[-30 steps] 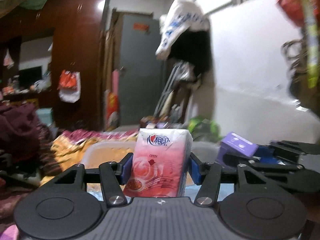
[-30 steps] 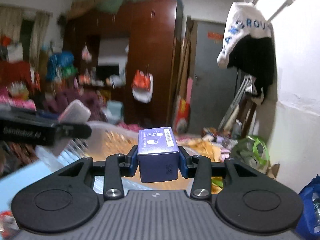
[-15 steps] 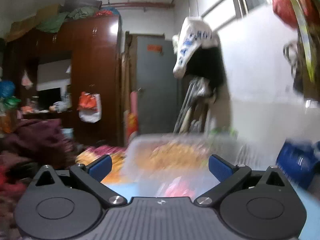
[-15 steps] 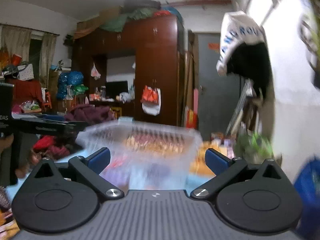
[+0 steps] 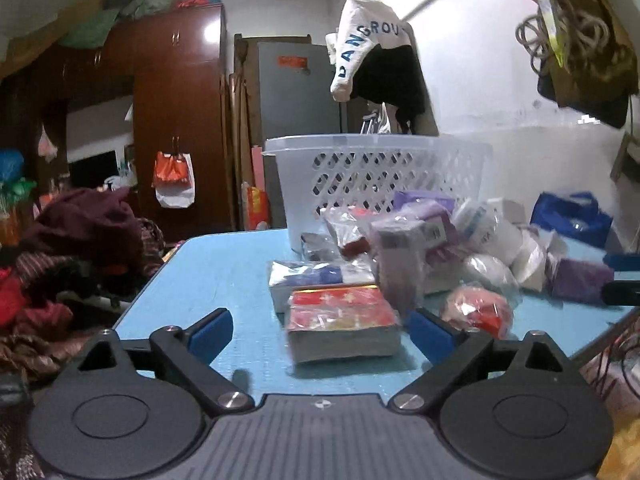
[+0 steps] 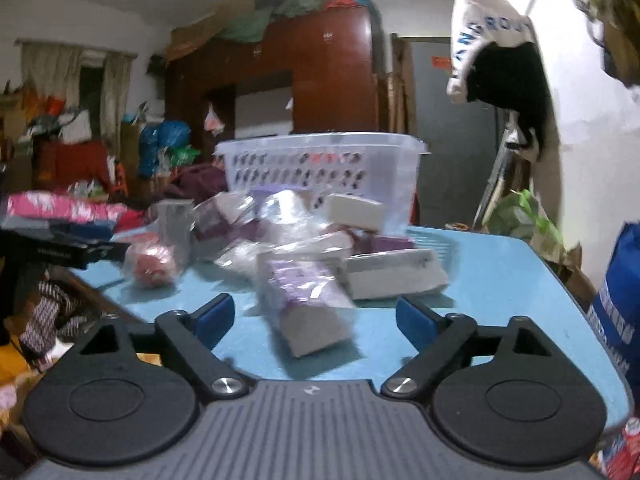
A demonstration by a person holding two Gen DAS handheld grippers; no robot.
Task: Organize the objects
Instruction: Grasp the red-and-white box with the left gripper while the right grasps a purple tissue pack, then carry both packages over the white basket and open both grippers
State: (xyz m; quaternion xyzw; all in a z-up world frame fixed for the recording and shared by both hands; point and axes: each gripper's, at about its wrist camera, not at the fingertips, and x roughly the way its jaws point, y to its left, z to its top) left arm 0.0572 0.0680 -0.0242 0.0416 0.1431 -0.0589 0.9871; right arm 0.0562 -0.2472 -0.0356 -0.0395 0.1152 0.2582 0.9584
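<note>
L gripper: jaws spread wide, nothing pinched; they have just been closing a little. Blue pads flank a red-topped pack w/o touching it.
R gripper: jaws spread, nothing pinched; just been closing in some. Pads sit either side of a purple-wrapped pack, clear of it.
Red-topped pack: flat on the table, nearest item in L view, just in front of the L gripper, between its pads in line of sight.
White/blue pack: lies right behind the red-topped pack, touching it.
Purple-wrapped pack: clear film, lies tilted on the table, nearest item in R view; blurred, print unreadable.
White flat box: beside the purple-wrapped pack, to its right in R view.
Red round bundle: in clear wrap, at the near edge of the pile, right of the red-topped pack.
Pile: mixed purple boxes, white pouches, wrapped bits heaped mid-table, against the basket front.
Basket: white perforated plastic, upright at the far side of the table, behind the pile; contents can't be told.
Table: light blue top, bare on the left in L view.
Blue bag: off the table's right edge in R view.
Background: dark wood wardrobe, grey door, white garment w/ blue letters hung on wall.
</note>
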